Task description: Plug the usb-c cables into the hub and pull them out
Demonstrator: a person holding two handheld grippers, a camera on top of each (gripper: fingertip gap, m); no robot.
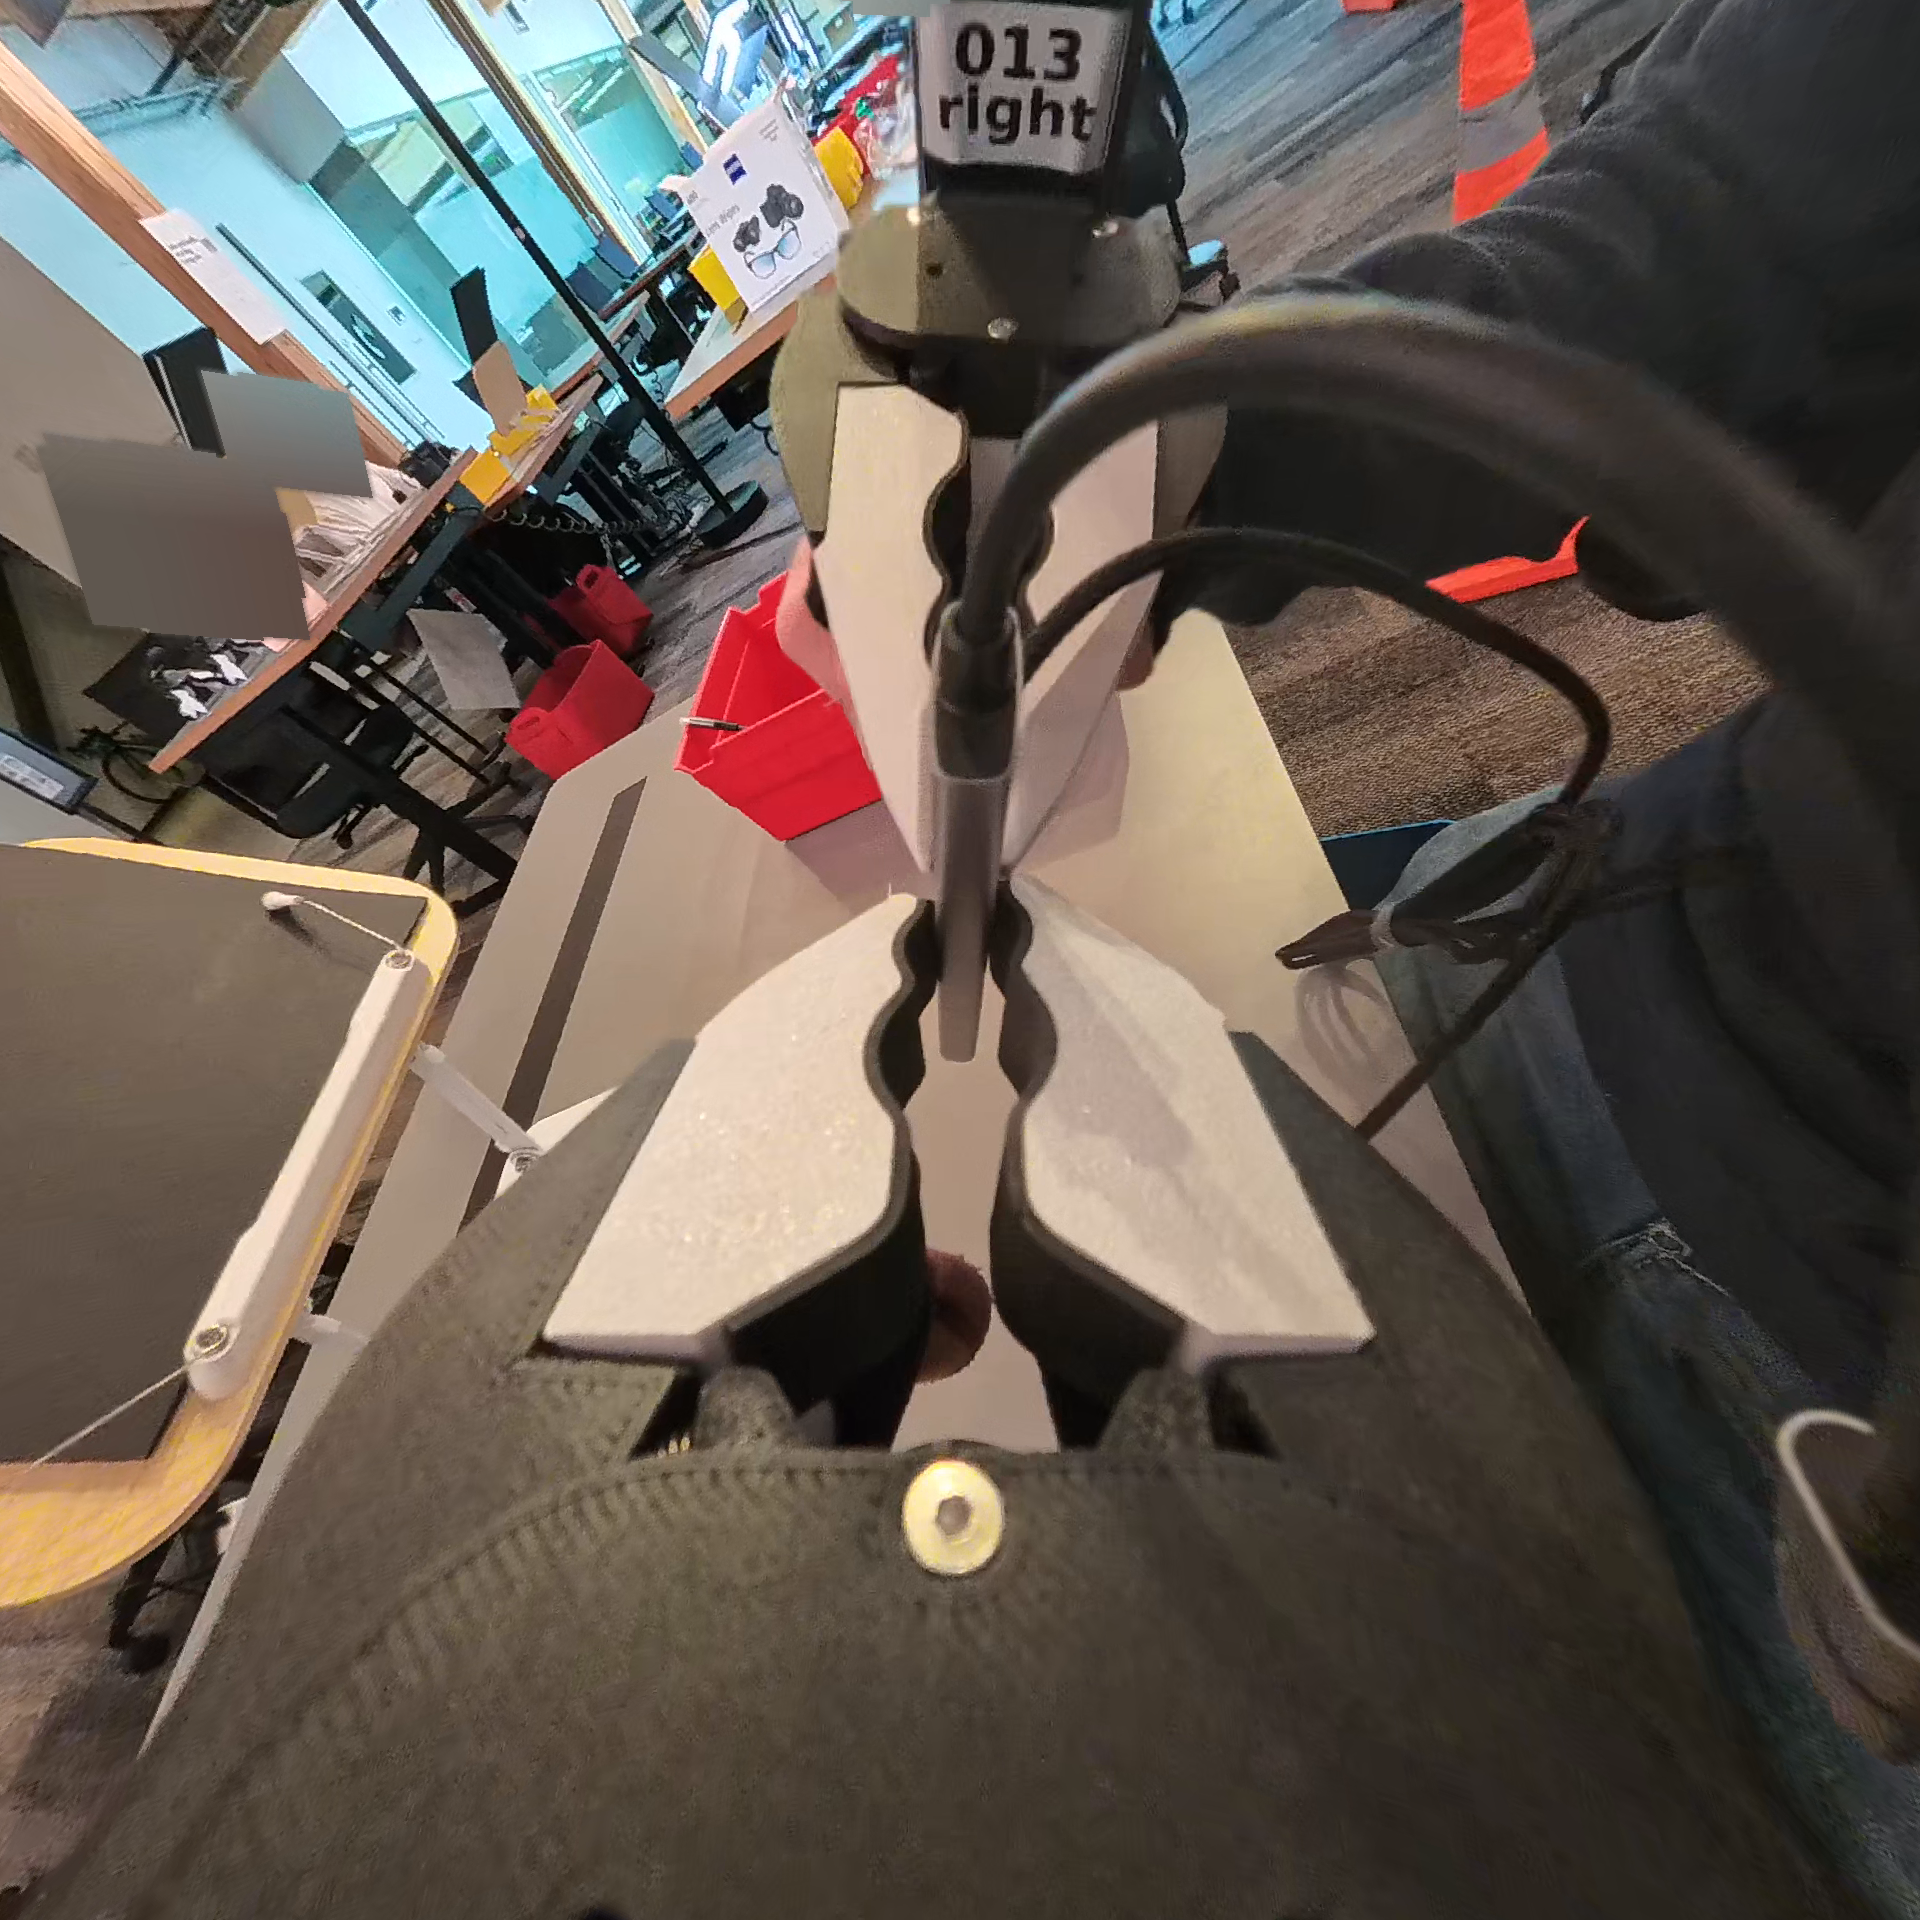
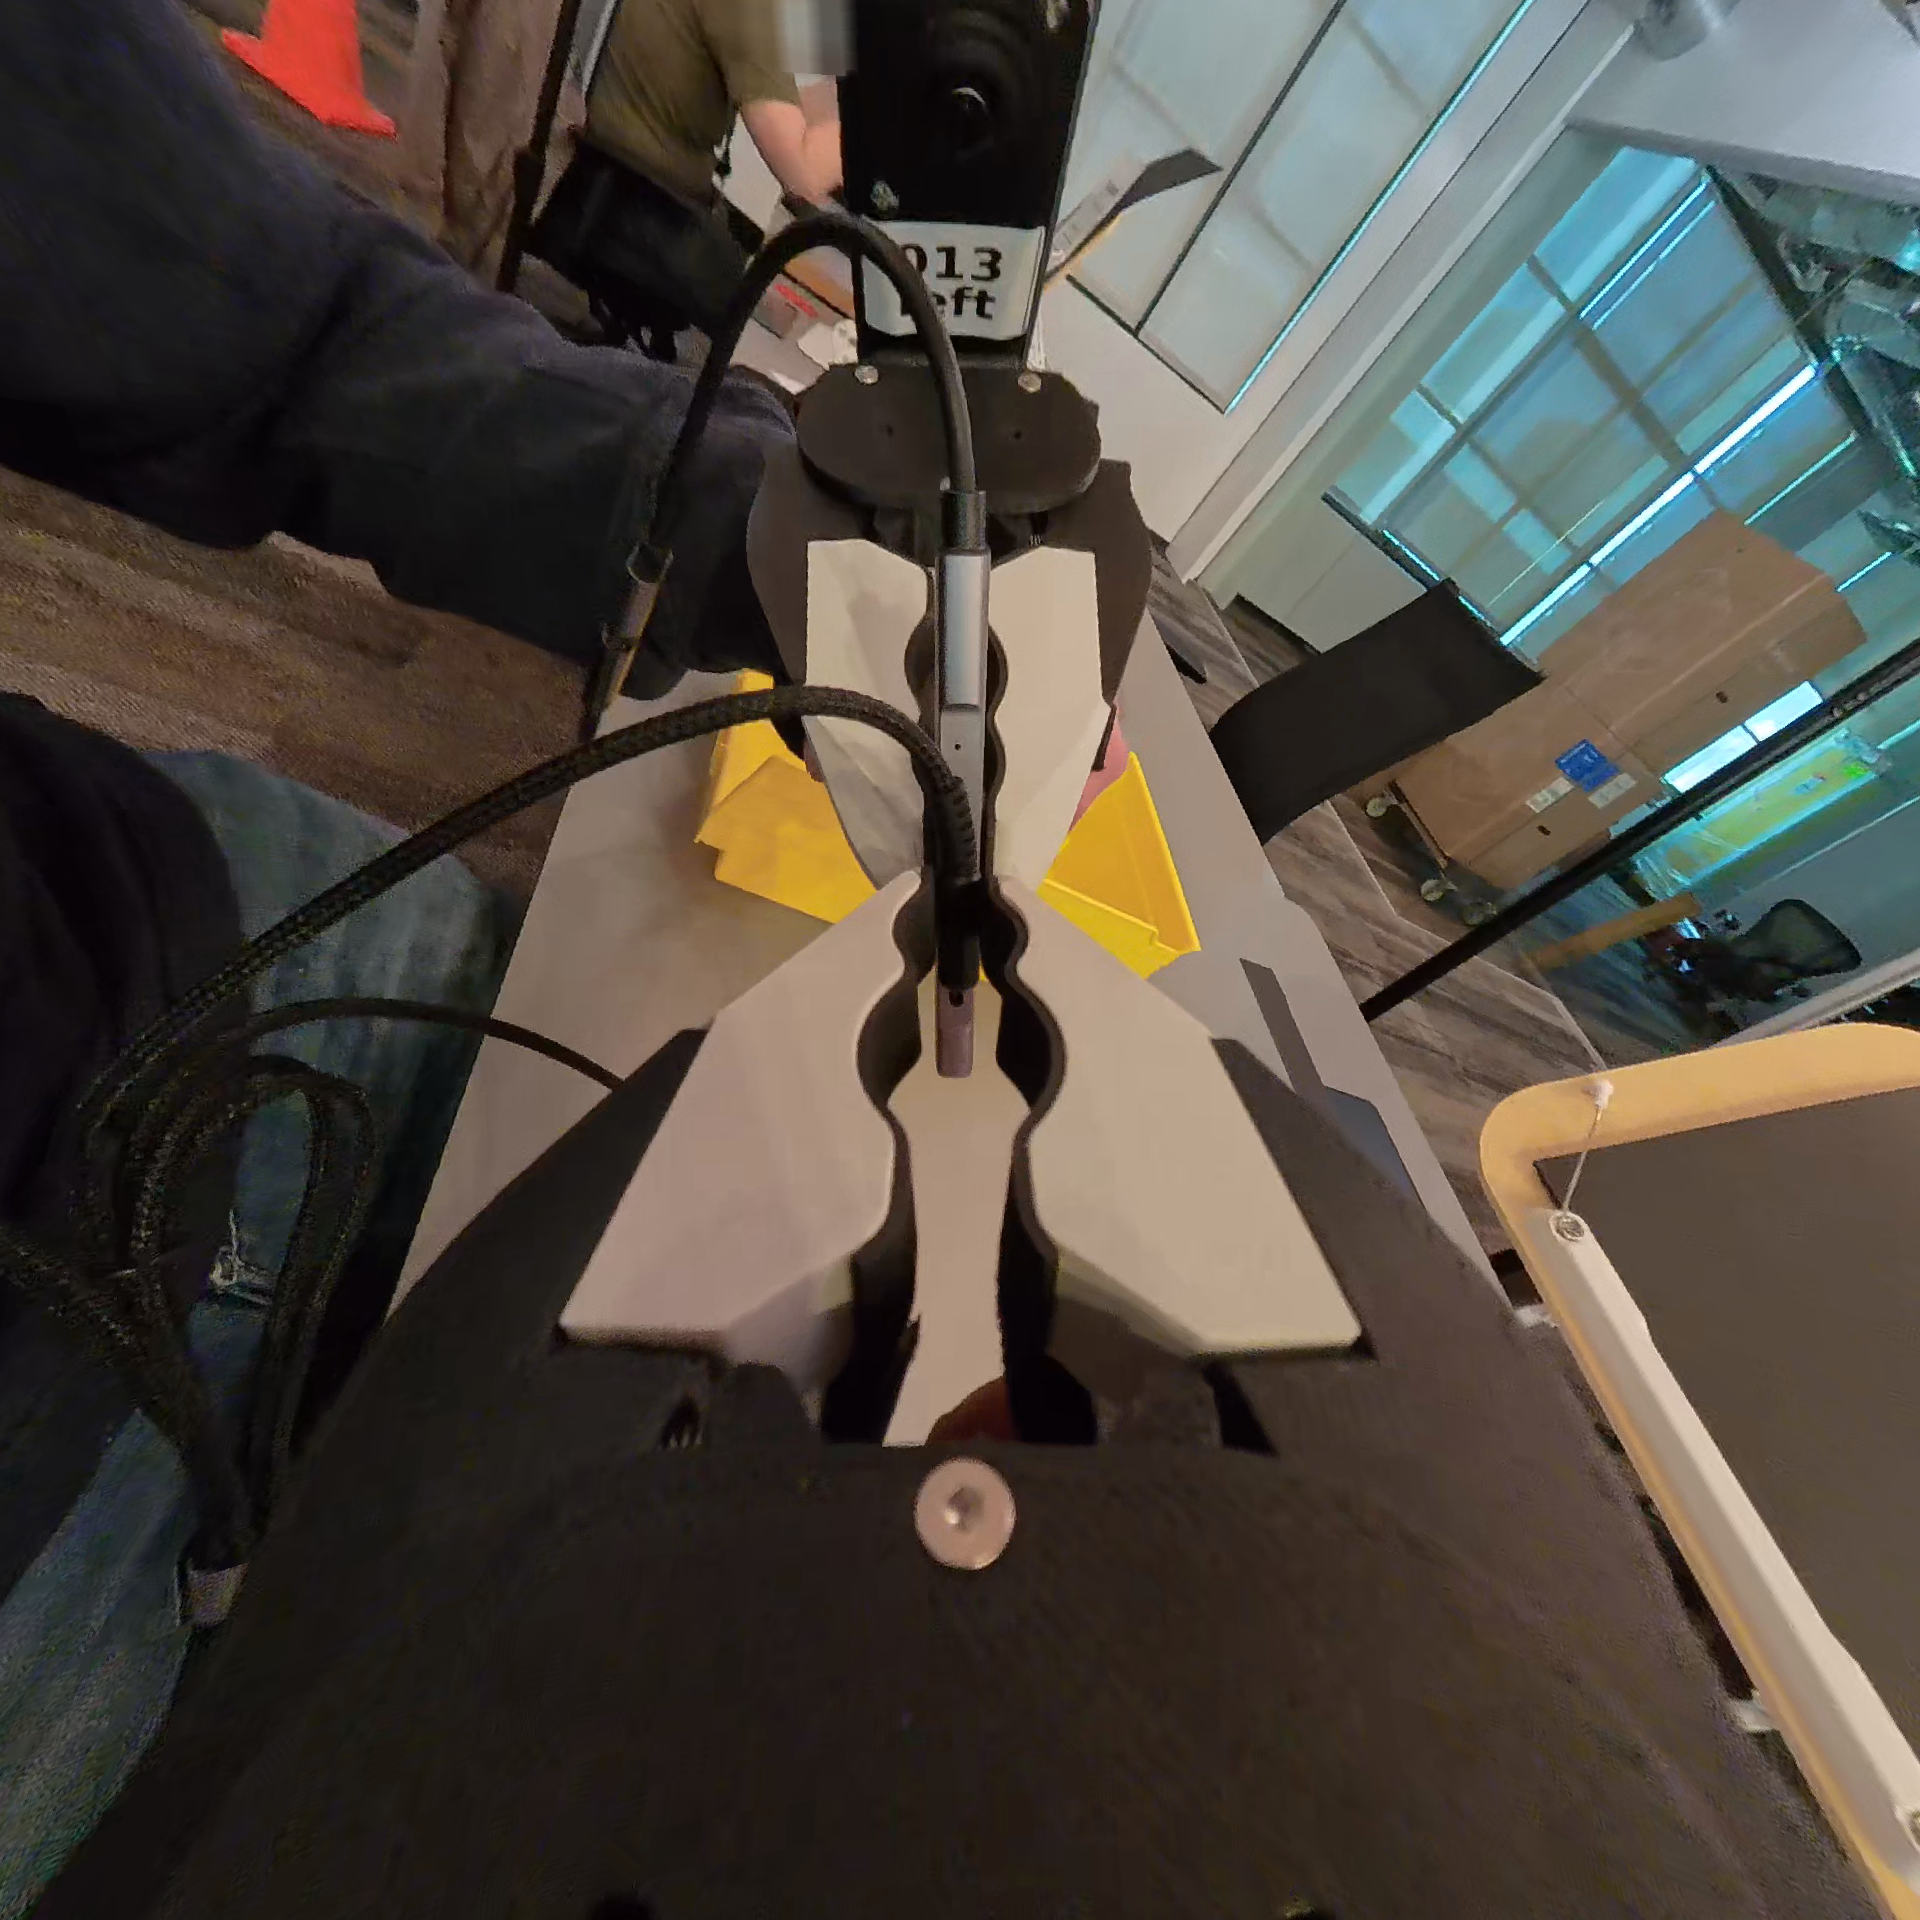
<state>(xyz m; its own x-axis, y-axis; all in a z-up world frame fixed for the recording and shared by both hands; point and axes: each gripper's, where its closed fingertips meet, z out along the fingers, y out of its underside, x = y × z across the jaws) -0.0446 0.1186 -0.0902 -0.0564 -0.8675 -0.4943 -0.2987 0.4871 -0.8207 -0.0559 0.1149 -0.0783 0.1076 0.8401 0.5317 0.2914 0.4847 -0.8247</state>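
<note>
My left gripper is shut on a slim grey hub, whose thick black cable arcs up and right. My right gripper faces it tip to tip. In the right wrist view my right gripper is shut on the black plug of a braided usb-c cable, and the plug's grey end shows between the pads. The hub sits just beyond it in the left gripper. I cannot tell whether plug and hub are joined.
A pale table lies below, with a red bin and a yellow bin on it. A black board with a wooden rim stands beside it. Dark sleeves and a coiled cable bundle lie over jeans. Both grippers' tips are close together, under 4 cm apart.
</note>
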